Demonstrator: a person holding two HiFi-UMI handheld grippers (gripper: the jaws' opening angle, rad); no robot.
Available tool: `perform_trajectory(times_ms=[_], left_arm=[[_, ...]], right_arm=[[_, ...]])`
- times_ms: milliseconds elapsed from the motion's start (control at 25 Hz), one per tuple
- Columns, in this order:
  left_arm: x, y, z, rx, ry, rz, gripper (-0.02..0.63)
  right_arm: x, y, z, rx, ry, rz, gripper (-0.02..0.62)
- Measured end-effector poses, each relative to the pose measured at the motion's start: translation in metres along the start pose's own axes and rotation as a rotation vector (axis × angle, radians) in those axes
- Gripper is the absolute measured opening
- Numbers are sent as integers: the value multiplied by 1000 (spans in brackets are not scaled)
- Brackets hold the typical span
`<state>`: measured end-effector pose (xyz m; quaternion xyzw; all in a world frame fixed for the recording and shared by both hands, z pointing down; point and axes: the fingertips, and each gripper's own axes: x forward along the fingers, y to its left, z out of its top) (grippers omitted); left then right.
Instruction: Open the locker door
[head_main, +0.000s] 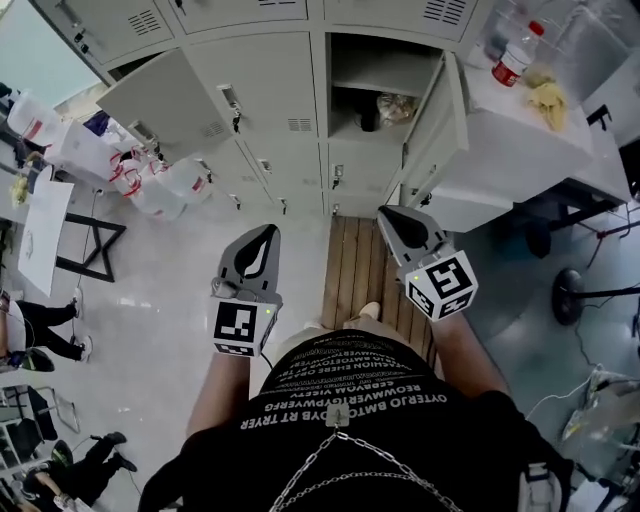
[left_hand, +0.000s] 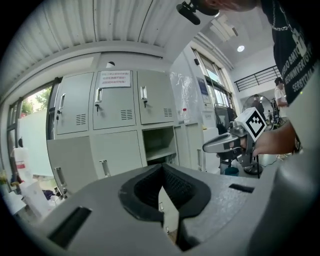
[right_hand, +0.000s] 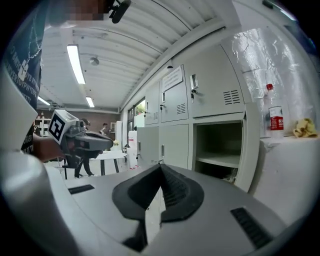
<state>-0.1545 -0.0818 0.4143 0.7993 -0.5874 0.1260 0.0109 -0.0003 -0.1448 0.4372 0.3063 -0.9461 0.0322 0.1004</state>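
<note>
The left gripper points toward the lockers, its jaws pressed together on nothing. Beside it, the right gripper is likewise closed and empty. The locker door stands swung open just ahead and to the right, touching neither gripper, beside its exposed compartment.

The locker stands open at the right end of the bank, in the row just under the top one. Its door is pale grey metal, hinged on the right edge and swung well out from the front, so its inner face turns left toward the opening. The compartment is dark inside, with one grey shelf across it. Something small and crumpled lies under that shelf at the back; what it is cannot be told.
</note>
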Motion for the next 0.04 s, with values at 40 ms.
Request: perform_trajectory(times_ms=[40], left_arm=[[-2,1,1,5,-7,-11,-2]], right_arm=[[1,4,1,-6,3,-6,-3]])
